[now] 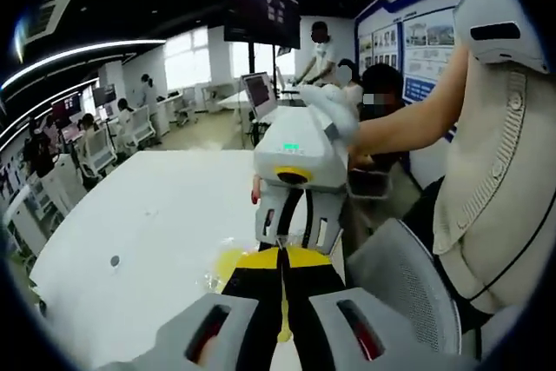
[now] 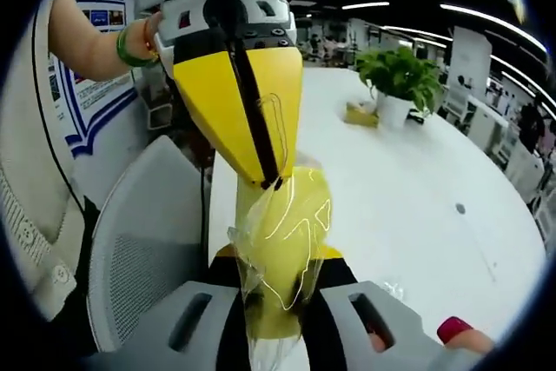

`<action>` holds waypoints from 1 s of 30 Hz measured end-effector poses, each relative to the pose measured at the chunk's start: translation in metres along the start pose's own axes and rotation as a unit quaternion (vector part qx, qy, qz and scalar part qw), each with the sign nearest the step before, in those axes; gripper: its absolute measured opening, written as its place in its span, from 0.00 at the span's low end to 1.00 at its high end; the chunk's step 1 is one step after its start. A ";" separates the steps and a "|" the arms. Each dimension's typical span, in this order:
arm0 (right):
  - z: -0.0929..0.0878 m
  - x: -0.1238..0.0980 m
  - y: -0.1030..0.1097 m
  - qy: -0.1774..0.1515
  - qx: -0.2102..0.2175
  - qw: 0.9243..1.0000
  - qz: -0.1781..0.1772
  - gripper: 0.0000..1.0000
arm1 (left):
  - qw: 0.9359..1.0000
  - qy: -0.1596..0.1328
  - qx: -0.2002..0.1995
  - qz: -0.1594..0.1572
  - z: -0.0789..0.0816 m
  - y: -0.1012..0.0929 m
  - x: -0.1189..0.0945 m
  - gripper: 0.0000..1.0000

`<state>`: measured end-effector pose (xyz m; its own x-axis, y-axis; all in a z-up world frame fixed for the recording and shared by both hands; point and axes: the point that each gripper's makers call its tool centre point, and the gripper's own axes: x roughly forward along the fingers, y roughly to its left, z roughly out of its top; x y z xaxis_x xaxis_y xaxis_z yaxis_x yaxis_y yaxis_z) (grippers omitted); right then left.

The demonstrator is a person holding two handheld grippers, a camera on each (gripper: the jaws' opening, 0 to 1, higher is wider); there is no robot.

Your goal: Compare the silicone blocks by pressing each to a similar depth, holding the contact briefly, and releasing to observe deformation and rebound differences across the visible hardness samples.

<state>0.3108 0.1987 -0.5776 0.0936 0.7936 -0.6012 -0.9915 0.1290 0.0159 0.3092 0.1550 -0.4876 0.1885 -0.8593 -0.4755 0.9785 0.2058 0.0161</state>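
In the right gripper view, the right hand-held gripper (image 2: 276, 319) was seen with its jaws closed on a yellow silicone block (image 2: 291, 223) wrapped in a clear plastic bag (image 2: 261, 258), the lower end of the block passing down between the two jaws. The left hand-held gripper (image 2: 271, 182) was seen coming in from the top of that view, its yellow jaws drawn narrow, tips together and pinching the upper end of the same bagged block. The block was thus held between the two grippers, above the near edge of the white worktop (image 2: 417, 188).

In the left gripper view, the left hand-held gripper (image 1: 283, 301) was seen with its black-and-yellow jaws nearly meeting, a sliver of the yellow block (image 1: 228, 260) and crinkled bag showing just beyond them. The right hand-held gripper (image 1: 295, 245) was seen facing the camera, gripped by a person's hand (image 1: 334, 110) in a white glove.

Further out, a potted plant (image 2: 400, 71) was seen standing on the worktop, with a small yellowish object (image 2: 361, 113) just beside it. A grey mesh chair (image 2: 143, 241) was seen at the worktop's edge, near the person's light-coloured sleeveless top (image 1: 495, 180). A green wristband (image 2: 129, 45) was seen on the arm holding the left gripper. Desks, monitors and other people were seen in the office behind.
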 end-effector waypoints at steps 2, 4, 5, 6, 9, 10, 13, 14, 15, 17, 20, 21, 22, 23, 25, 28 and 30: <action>-0.002 0.000 0.003 0.004 0.003 1.000 0.006 0.08 | 1.000 0.003 0.001 -0.003 -0.001 -0.001 0.000 0.00; -0.002 0.000 0.003 0.004 0.000 1.000 0.003 0.08 | 1.000 0.005 0.002 -0.003 -0.003 -0.001 0.000 0.00; -0.003 0.001 0.003 0.004 0.003 1.000 0.005 0.08 | 1.000 0.005 0.002 -0.003 -0.003 -0.001 0.000 0.00; -0.003 0.001 0.004 0.005 0.003 1.000 0.004 0.07 | 1.000 0.006 0.003 -0.003 -0.003 -0.001 0.001 0.00; -0.003 0.001 0.005 0.004 0.007 1.000 0.007 0.07 | 1.000 0.008 0.006 -0.003 -0.004 -0.001 0.000 0.00; -0.004 0.001 0.004 0.005 0.007 1.000 0.006 0.07 | 1.000 0.008 0.007 -0.003 -0.004 -0.001 0.001 0.00; -0.005 0.001 0.003 0.007 0.009 1.000 0.006 0.07 | 1.000 0.011 0.012 -0.003 -0.004 -0.001 0.001 0.00; -0.004 0.000 0.002 0.007 0.002 1.000 0.005 0.07 | 1.000 0.011 0.013 -0.003 -0.004 -0.001 0.001 0.00; -0.004 0.000 0.002 0.007 0.002 1.000 0.004 0.07 | 1.000 0.012 0.014 -0.003 -0.004 -0.001 0.001 0.00; -0.005 0.000 0.002 0.008 0.007 1.000 0.005 0.08 | 1.000 0.014 0.015 -0.002 -0.003 -0.001 0.000 0.00; -0.005 0.000 0.000 0.008 0.006 1.000 0.005 0.08 | 1.000 0.020 0.013 -0.001 -0.002 -0.001 0.001 0.00; -0.007 -0.001 0.001 0.012 0.007 1.000 0.007 0.08 | 1.000 0.026 0.014 0.002 -0.003 -0.001 0.002 0.00; -0.007 -0.001 0.001 0.013 0.005 1.000 0.007 0.08 | 1.000 0.028 0.014 0.001 -0.003 -0.002 0.003 0.00; -0.008 -0.001 0.001 0.015 0.002 1.000 0.006 0.08 | 0.999 0.032 0.011 0.002 -0.004 -0.002 0.003 0.00; -0.009 -0.001 0.002 0.015 0.003 1.000 0.007 0.08 | 0.999 0.035 0.007 0.000 -0.005 -0.003 0.003 0.00; -0.011 0.000 0.002 0.016 0.001 1.000 0.008 0.09 | 0.999 0.040 0.000 0.002 -0.007 -0.002 0.004 0.00; -0.013 0.000 0.003 0.022 0.002 1.000 0.011 0.09 | 0.999 0.044 -0.005 0.003 -0.009 -0.003 0.005 0.00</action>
<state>0.3062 0.1916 -0.5880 0.0680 0.7699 -0.6345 -0.9928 0.1149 0.0329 0.3069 0.1543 -0.4975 0.1859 -0.8137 -0.5508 0.9763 0.2163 0.0101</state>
